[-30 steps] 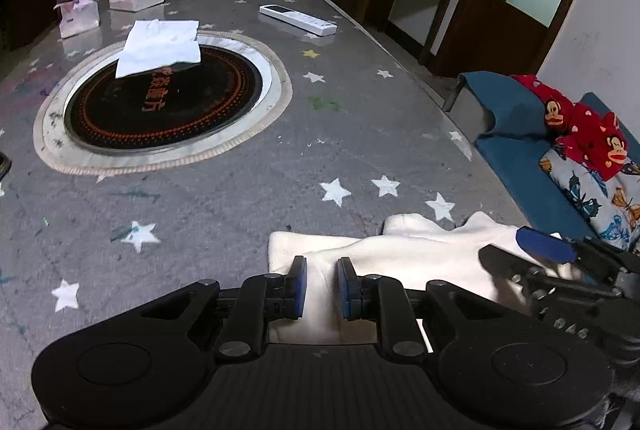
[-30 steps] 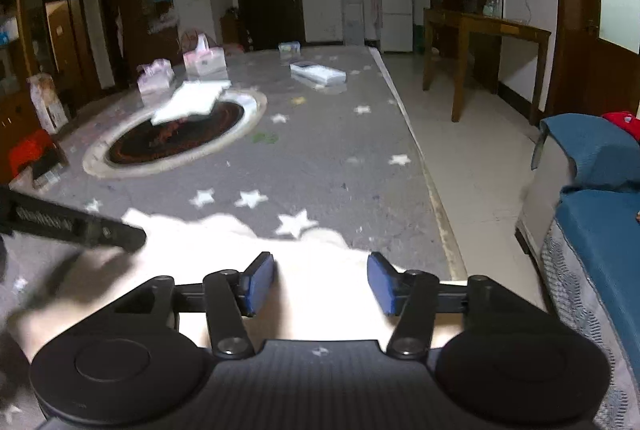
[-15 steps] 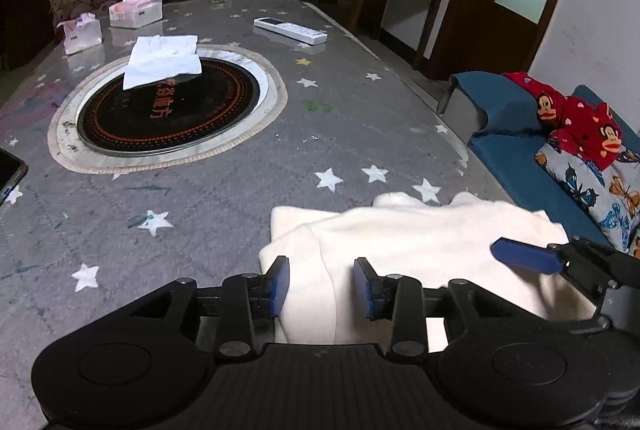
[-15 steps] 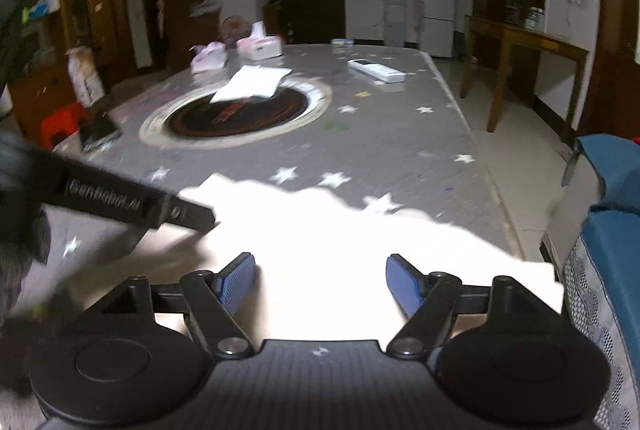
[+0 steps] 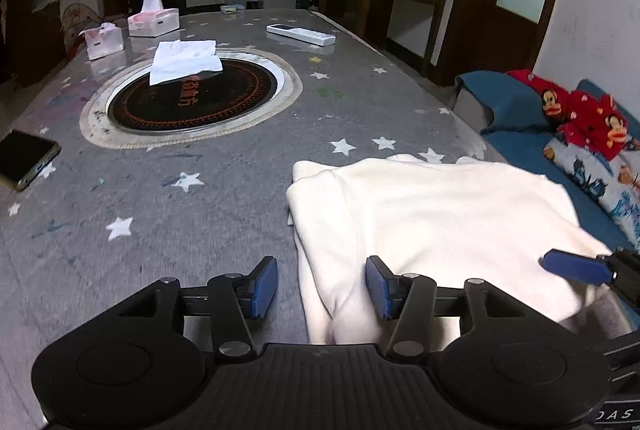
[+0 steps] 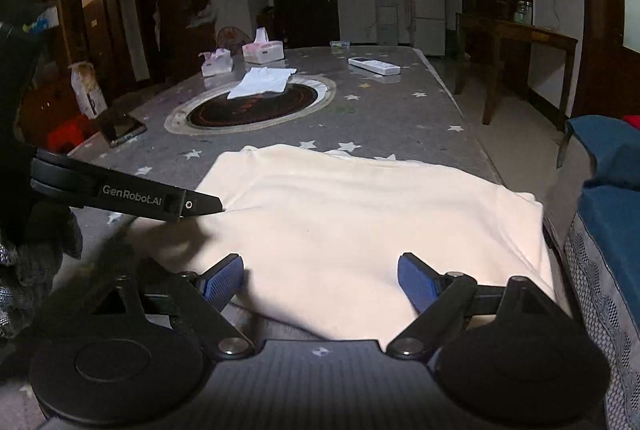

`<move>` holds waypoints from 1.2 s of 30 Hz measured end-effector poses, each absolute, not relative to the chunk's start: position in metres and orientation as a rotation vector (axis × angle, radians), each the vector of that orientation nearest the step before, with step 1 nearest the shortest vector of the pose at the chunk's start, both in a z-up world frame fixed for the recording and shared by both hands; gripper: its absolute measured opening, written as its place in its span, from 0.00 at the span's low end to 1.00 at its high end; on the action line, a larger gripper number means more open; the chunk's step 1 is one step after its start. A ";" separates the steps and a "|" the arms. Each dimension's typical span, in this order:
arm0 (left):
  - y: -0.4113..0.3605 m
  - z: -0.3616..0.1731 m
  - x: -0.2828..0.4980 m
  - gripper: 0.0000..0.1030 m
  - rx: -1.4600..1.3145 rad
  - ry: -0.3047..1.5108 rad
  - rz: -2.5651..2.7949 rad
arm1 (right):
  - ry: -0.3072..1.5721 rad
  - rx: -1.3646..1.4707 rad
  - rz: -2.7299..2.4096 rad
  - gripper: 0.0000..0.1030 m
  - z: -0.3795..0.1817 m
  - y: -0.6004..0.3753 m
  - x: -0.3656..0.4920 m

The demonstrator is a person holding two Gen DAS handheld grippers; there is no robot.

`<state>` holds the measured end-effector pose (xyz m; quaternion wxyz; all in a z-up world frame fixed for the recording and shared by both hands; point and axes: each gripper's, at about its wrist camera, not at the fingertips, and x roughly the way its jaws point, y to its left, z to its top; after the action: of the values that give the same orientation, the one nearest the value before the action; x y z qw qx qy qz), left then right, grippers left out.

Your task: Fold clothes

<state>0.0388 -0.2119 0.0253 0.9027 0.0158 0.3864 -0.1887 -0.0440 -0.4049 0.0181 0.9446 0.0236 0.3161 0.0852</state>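
We note both grippers, left gripper [image 5: 321, 287] and right gripper [image 6: 320, 280], fingers spread and empty, straddling the near hem of the cream knit garment [image 5: 432, 214], which stretches ahead across the grey star-patterned table [image 5: 224, 182].

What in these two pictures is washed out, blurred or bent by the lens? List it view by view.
Left wrist view: the cream garment is bright but its folds still show; the table edge curves from the fisheye. Right wrist view: the garment is almost blown out, the room behind is dim, and the left edge is blurred and dark.
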 end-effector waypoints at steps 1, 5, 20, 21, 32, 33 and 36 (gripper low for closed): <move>-0.210 0.026 0.035 0.53 0.027 0.801 -0.387 | 0.642 0.050 0.175 0.92 0.019 -0.405 -0.047; -0.204 0.027 0.021 0.58 0.009 0.800 -0.382 | 0.639 0.034 0.164 0.98 0.019 -0.402 -0.055; -0.189 0.028 -0.022 0.84 -0.011 0.793 -0.352 | 0.633 0.041 0.122 1.00 0.024 -0.392 -0.080; -0.188 0.028 -0.025 0.86 -0.010 0.791 -0.351 | 0.634 0.041 0.117 1.00 0.024 -0.392 -0.082; -0.183 0.026 -0.046 1.00 -0.010 0.789 -0.325 | 0.650 0.061 0.100 1.00 0.022 -0.388 -0.095; -0.183 0.025 -0.047 1.00 -0.012 0.791 -0.324 | 0.653 0.067 0.100 1.00 0.021 -0.388 -0.097; -0.181 0.024 -0.050 1.00 -0.015 0.798 -0.320 | 0.660 0.083 0.096 1.00 0.018 -0.388 -0.101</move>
<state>-0.0502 -0.1814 0.0243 0.9091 -0.0073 0.3866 -0.1550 -0.1007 -0.3879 0.0182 0.9441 0.0405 0.3236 0.0473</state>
